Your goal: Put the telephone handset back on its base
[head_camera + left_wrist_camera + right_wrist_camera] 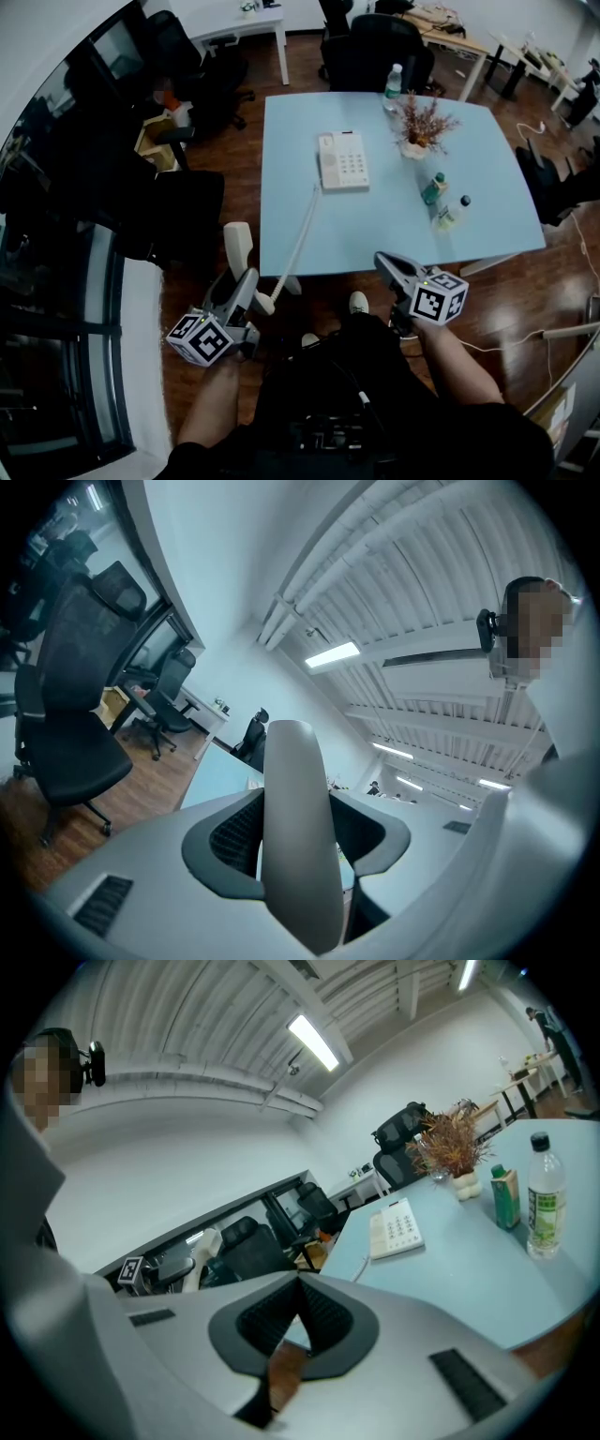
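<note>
The white telephone base (342,161) with its keypad lies on the light blue table (487,159); it also shows in the right gripper view (396,1229). A coiled cord (300,234) runs from it over the table's near edge to the white handset (238,249). My left gripper (246,279) is shut on that handset, holding it upright over the floor, off the table's near left corner. In the left gripper view the handset (298,855) stands clamped between the jaws of the gripper (298,803). My right gripper (389,265) (298,1288) is shut and empty at the table's near edge.
A potted dried plant (422,124), a green bottle (433,187), a clear bottle (453,214) and a water bottle (394,82) stand on the table's right and far side. Black office chairs (178,202) crowd the left. The person's legs and shoes (358,302) are below.
</note>
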Motion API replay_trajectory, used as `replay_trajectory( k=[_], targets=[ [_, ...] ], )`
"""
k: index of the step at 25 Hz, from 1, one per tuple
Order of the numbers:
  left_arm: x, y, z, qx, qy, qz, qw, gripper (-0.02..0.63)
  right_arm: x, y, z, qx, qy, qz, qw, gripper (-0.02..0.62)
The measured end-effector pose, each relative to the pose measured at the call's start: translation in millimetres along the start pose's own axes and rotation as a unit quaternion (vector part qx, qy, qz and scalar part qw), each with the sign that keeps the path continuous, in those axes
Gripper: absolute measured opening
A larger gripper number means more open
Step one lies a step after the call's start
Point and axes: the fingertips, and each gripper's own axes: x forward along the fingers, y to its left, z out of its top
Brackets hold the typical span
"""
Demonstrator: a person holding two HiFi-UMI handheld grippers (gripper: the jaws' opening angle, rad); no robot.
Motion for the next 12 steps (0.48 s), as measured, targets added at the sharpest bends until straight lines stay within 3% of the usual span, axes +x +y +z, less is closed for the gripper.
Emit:
replay_trajectory(
  k=[12],
  targets=[
    [63.0, -5.1, -11.4, 0.009, 0.019, 0.017, 0.9996, 0.215, 10.8, -44.3, 31.0, 0.014, 0.000, 0.017, 1.000, 0.015]
  ],
)
